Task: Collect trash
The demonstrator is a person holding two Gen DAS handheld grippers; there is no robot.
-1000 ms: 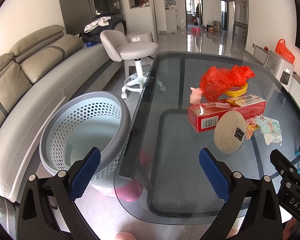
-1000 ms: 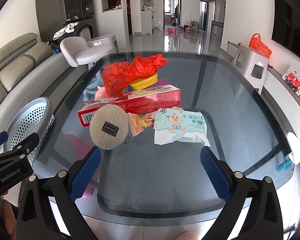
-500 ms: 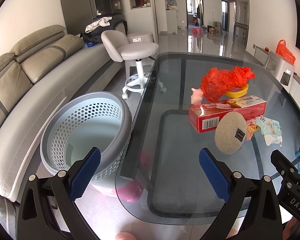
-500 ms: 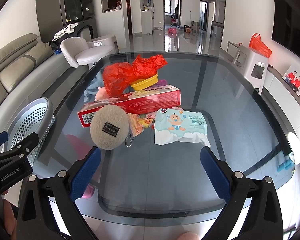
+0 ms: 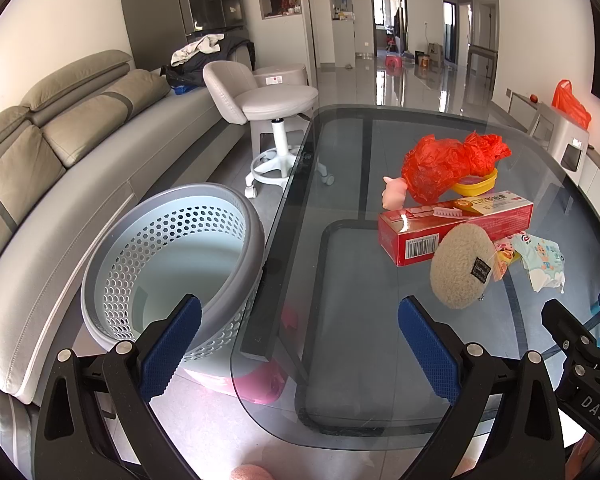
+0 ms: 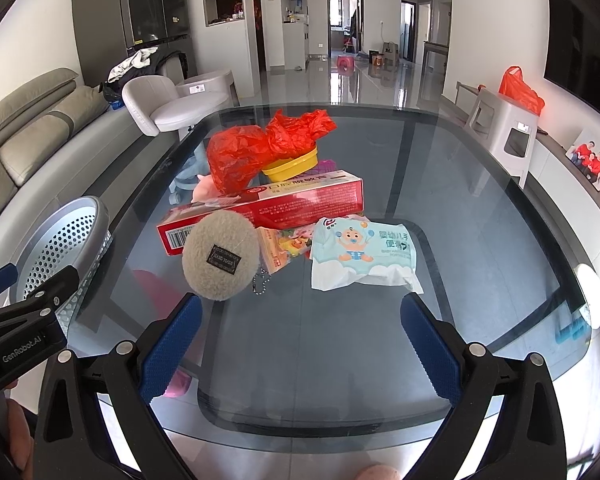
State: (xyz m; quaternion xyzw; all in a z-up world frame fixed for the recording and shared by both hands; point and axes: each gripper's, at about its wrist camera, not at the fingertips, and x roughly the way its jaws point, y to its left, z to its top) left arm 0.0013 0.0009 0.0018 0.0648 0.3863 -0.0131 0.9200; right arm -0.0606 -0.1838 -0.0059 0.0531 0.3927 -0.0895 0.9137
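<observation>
The glass worktop (image 6: 460, 200) is cut off at its near edge; the basket (image 5: 172, 264) beside it is partly hidden by the left gripper (image 5: 300, 332). The red box (image 6: 268, 208) lies lengthwise left to right, its barcode end leftward, half covered by a pouch (image 6: 220, 258). The pink toy (image 5: 394, 196) is barely made out. Left and right gripper (image 6: 300, 332) fingers are spread, empty.

- The left gripper (image 5: 299, 340) was held low and level, jaws spread wide apart, nothing between its blue ribbed pads (image 5: 171, 350).
- The right gripper (image 6: 300, 340) was held the same way, jaws fully parted and empty, blue pads (image 6: 430, 354) facing each other.
- Each gripper showed at the edge of the other's view, the two side by side and apart.
</observation>
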